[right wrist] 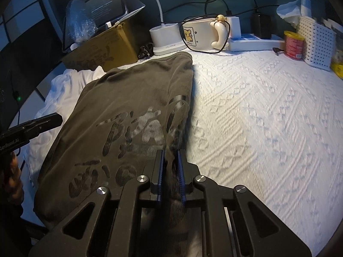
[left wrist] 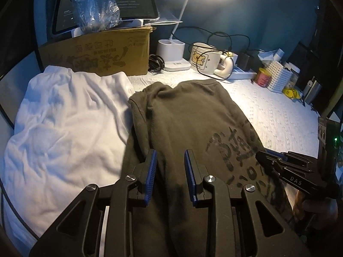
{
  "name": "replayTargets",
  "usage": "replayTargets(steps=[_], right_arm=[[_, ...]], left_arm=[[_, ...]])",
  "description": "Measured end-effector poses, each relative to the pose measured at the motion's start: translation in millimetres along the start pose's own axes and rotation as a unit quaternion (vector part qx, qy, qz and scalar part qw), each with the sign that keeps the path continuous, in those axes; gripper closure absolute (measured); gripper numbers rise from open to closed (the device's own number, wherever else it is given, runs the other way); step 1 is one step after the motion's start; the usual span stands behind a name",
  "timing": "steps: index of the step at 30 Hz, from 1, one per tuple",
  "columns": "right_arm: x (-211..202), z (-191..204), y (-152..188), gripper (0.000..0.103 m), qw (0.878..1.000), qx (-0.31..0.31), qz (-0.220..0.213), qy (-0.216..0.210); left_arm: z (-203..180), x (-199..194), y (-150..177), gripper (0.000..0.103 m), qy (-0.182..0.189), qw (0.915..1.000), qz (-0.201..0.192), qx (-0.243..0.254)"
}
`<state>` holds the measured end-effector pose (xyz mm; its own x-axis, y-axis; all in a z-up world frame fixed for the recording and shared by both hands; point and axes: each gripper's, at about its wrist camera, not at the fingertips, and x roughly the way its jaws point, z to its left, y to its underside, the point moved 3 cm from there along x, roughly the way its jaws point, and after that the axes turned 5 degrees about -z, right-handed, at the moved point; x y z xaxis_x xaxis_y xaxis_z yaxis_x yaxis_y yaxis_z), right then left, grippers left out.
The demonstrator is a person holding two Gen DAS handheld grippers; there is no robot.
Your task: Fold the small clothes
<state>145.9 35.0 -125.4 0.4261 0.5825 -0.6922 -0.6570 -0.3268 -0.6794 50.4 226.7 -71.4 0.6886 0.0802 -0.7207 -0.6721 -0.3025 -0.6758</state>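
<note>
Dark shirt point(left wrist: 193, 128) is laid on the white bedspread point(right wrist: 268, 117), long axis running from the grippers twd the back wall, print side up, w/ its left edge over a white garment point(left wrist: 64, 117). Right gripper point(right wrist: 171, 167) is clamped on the shirt's near right edge. Left gripper point(left wrist: 170, 167) is held apart above the fabric. A cardboard box point(left wrist: 103, 53) is seen behind, plastic wrap point(left wrist: 94, 4) on top.
</note>
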Motion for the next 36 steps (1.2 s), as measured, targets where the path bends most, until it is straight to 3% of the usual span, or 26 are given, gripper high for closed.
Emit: replayTargets(steps=[3,4,5,7,10,12,14,18,31,34,36], right_arm=[[-7,-2,3,0.089,1.000,0.008,0.004,0.006],[-10,-3,5,0.089,1.000,0.010,0.007,0.006],[-13,-4,7,0.089,1.000,0.012,0.009,0.005],[-19,-7,10,0.089,1.000,0.018,0.013,0.004],[-30,-10,14,0.085,1.000,0.021,0.012,0.004],[-38,-12,17,0.059,1.000,0.024,0.008,0.005],[-48,-17,21,0.045,1.000,0.027,0.001,0.006],[-67,-28,28,0.045,0.999,0.033,-0.007,0.013],[-124,-74,49,0.045,0.996,0.066,-0.031,0.049],[-138,-84,49,0.045,0.995,0.071,-0.040,0.062],[-147,-90,48,0.045,0.994,0.074,-0.048,0.070]], left_arm=[[-13,-7,2,0.077,0.006,0.9999,-0.003,0.014],[-17,-9,2,0.072,0.007,0.9998,-0.004,0.018],[-20,-10,3,0.058,0.007,0.9998,-0.005,0.020],[-26,-14,4,0.044,0.004,0.9997,-0.011,0.023],[-35,-17,6,0.043,0.006,0.9996,-0.008,0.024],[-41,-18,10,0.043,0.005,0.9996,-0.003,0.026],[-48,-20,13,0.043,0.006,0.9996,0.000,0.029],[-63,-25,19,0.028,0.009,0.9995,0.000,0.032],[-121,-34,38,0.022,0.019,0.9976,0.004,0.067],[-133,-35,39,0.008,0.022,0.9970,-0.003,0.074],[-140,-38,39,0.006,0.030,0.9965,-0.014,0.076]])
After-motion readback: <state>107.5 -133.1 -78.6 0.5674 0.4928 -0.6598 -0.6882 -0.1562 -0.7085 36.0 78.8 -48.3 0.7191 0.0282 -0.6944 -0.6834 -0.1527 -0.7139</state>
